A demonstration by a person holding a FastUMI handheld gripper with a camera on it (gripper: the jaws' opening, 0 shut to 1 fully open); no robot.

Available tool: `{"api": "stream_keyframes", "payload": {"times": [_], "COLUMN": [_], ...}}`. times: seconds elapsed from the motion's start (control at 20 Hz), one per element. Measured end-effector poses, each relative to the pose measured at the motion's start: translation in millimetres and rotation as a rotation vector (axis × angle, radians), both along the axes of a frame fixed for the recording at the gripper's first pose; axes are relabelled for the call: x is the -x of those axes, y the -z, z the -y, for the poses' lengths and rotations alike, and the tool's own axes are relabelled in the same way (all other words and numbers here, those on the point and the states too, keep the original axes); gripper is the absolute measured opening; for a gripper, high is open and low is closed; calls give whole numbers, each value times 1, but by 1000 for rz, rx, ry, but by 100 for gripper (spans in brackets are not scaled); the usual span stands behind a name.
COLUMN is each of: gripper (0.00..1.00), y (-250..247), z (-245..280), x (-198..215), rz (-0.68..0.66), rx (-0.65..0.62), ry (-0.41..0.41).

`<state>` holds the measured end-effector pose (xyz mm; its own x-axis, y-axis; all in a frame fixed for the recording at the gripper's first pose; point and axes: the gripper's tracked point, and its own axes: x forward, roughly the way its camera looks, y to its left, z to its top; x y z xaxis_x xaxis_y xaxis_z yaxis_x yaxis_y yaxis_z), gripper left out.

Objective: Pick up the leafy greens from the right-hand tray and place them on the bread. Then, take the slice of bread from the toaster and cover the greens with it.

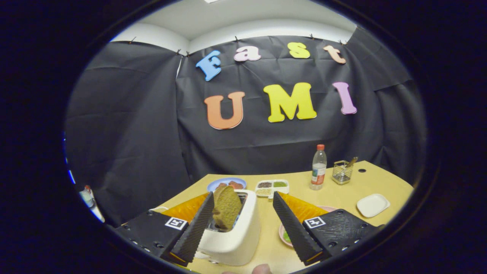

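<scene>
The gripper (239, 224) is standing spread wide, its two black ribbed fingers (198, 224) flanking a glossy white toaster (236, 236) and gripping nothing. One brownish, rough slice of bread (226, 207) is poking upright from the slot. One clear bottle (319, 167), its label unreadable, is standing near the table's (342, 190) far edge beside one wire basket (341, 172).

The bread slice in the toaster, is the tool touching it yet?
Cannot tell. In the gripper view the tool is open around the toaster; its left finger overlaps the bread slice edge, and the right finger stands clear.
</scene>
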<state>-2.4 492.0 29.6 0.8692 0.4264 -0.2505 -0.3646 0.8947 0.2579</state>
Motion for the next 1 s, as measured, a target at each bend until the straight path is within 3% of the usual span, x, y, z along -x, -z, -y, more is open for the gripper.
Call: {"api": "stream_keyframes", "payload": {"times": [0.4,0.55,0.95,1.0], "gripper": [95,87,16,16], "y": [20,36,48,44], "z": [-46,-55,-38,-35], "x": [-23,-24,-41,-42], "rz": [-70,-118,-166,-166], "rx": [87,125,154,140], "ry": [-3,-8,58,64]}}
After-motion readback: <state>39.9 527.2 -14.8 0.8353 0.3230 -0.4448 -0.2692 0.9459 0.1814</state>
